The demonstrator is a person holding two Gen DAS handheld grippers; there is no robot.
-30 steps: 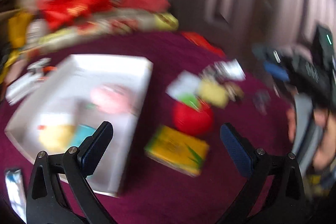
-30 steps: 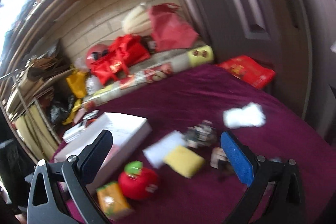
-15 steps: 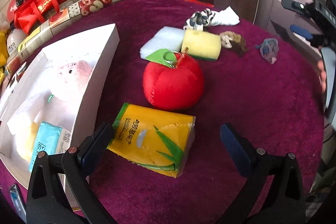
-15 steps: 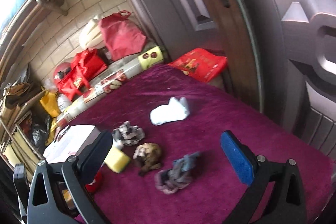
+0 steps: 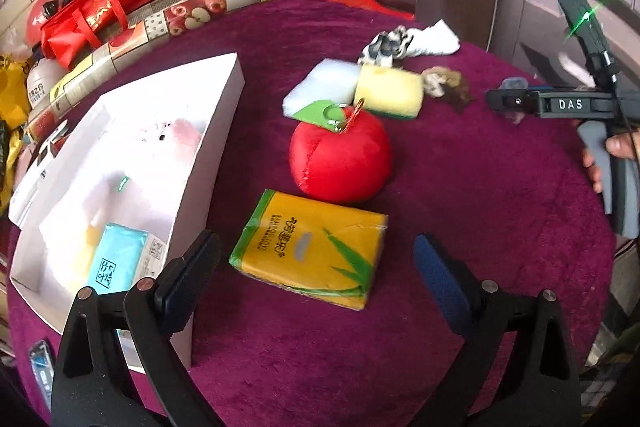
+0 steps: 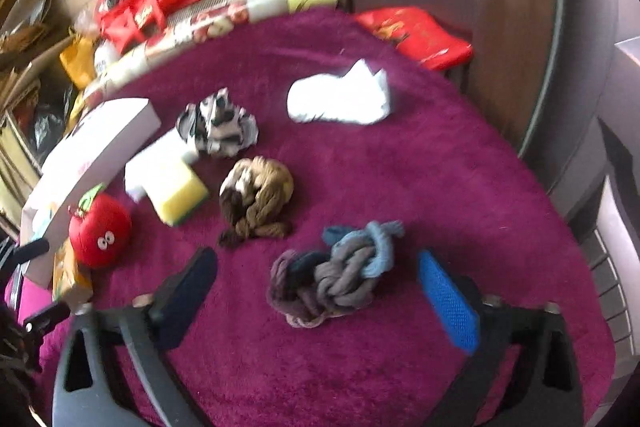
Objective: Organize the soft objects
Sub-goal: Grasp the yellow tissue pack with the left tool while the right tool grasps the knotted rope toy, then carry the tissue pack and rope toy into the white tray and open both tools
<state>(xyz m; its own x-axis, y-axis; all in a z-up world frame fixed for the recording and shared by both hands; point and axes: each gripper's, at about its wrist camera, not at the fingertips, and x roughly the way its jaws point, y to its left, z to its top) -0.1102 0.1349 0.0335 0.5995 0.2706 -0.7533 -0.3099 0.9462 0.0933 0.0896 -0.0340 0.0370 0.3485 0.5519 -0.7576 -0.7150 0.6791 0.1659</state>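
The sorting is sitting at an early-to-middle stage, judging from how things are lying. The white box [image 5: 208, 131] is already holding a pale blue tissue pack [image 5: 120, 263], something pink [image 5: 186, 137] and a yellowish item that is too washed out to identify.

Most of the soft things are waiting outside it on the purple surface [image 5: 460, 187]: the yellow tissue pack [image 5: 312, 251] just beside the box, the red plush apple [image 5: 340, 163] touching its far edge, the yellow sponge [image 5: 390, 91] and white foam block [image 5: 320, 85] behind the apple, and farther off the patterned cloth [image 6: 218, 125], the white cloth [image 6: 340, 97], the brown knotted rope [image 6: 256, 197] and the grey-blue knotted rope [image 6: 340, 275].

The left tool [image 5: 316, 267] is hovering with its fingers spread wide, empty, framing the yellow tissue pack. The right tool [image 6: 320, 279] is likewise spread and empty, bracketing the grey-blue rope without touching it. Those two are probably going into the box next, leaving six items.
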